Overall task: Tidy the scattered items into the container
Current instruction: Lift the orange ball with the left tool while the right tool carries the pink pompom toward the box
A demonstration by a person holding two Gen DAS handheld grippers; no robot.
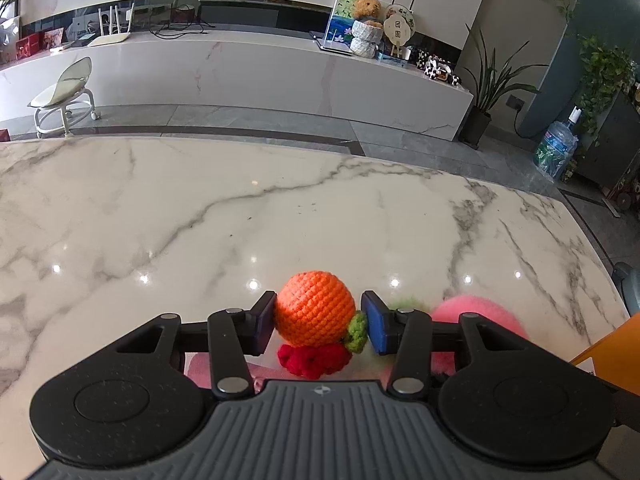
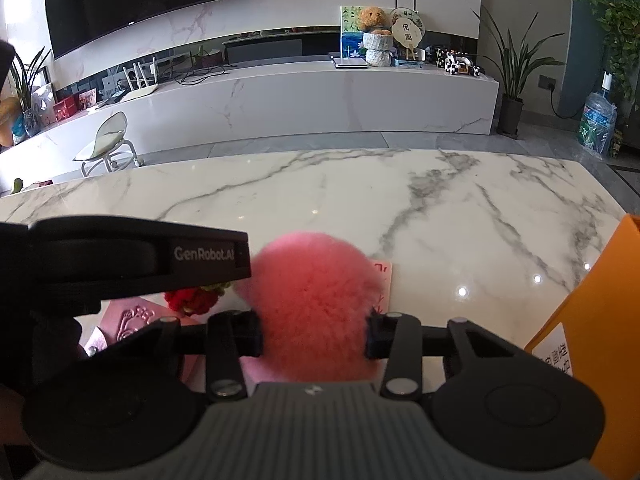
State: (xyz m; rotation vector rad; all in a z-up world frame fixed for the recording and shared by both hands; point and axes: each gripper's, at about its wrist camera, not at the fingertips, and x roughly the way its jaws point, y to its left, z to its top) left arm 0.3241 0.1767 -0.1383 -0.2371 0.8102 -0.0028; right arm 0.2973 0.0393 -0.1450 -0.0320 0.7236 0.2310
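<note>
- The left claw [image 1: 318, 322] is clamped on an orange crocheted ball [image 1: 315, 307], its pads pressing both sides; the ball's green leaf [image 1: 357, 332] touches the right pad.
- A red crocheted piece [image 1: 314, 359] sits just beneath that ball, under the claw.
- The right claw [image 2: 314, 338] grips a fluffy pink pompom [image 2: 314, 308], its pads sunk in the fur.
- Left of the right claw, the left gripper's black body crosses the view.
- An orange container [image 2: 600, 340] stands right of the right claw on the marble table [image 2: 440, 216].
- Pink paper [image 2: 136, 316] lies beneath both claws.
</note>
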